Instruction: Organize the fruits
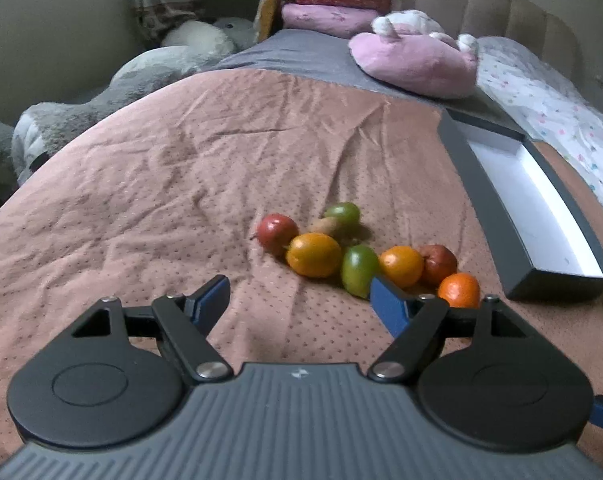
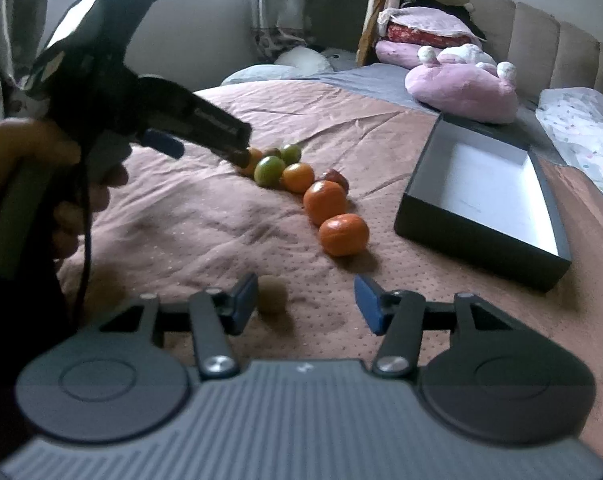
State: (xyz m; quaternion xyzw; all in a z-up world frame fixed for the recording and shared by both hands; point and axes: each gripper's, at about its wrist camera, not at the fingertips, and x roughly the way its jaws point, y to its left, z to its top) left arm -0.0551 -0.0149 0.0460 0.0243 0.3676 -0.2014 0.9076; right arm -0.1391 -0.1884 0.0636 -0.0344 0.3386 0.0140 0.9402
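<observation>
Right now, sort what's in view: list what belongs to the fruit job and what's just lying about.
Belongs to the job:
fruit pile
brown fruit
open box
left gripper
right gripper

Just lying about:
pink plush
stacked pillows
grey plush

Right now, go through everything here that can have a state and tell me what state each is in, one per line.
Left tool: open, empty, above the bedspread short of the fruit.
Right tool: open, empty, low over the bedspread.
Box: open, no lid on it, nothing visible inside.
Fruit pile: loose on the bedspread, outside the box.
Brown fruit: lying alone beside the right tool's left finger, not gripped.
Bedspread: wrinkled.
</observation>
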